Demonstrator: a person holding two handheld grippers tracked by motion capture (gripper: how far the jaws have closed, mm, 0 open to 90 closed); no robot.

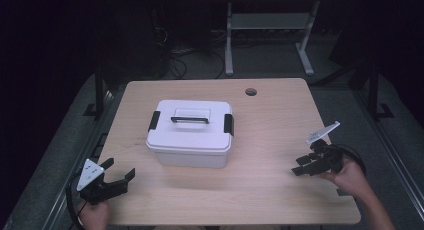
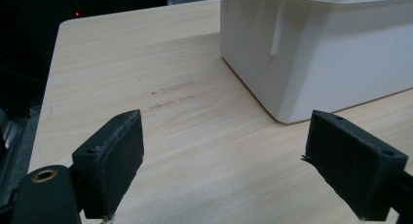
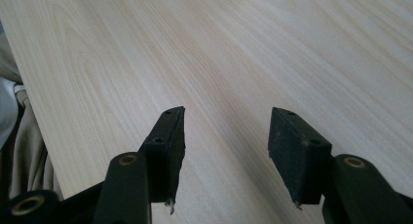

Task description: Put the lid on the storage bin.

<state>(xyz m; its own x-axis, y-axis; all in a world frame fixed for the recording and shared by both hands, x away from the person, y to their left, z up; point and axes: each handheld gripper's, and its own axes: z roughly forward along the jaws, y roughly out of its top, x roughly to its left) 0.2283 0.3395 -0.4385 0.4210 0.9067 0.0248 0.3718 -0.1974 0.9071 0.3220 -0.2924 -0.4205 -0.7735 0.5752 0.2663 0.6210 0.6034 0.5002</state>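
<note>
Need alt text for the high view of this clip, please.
A white lidded storage box with a black handle and black side latches sits closed on a light wooden table. The person's left gripper and right gripper rest open near the table's front corners, both apart from the box.

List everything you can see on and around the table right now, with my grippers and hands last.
storage box: 1, white, centre of the table, lid on
handle: 1, black, lying flat on the lid
latches: 2, black, left and right ends of the lid
table: 1, light wood, round hole near the far edge
second table frame: 1, white legs, behind the table
left gripper: 1, black, near left corner, jaws open, empty
right gripper: 1, black, near right side, jaws open, empty
hands: 2, near edge, holding the grippers
</note>
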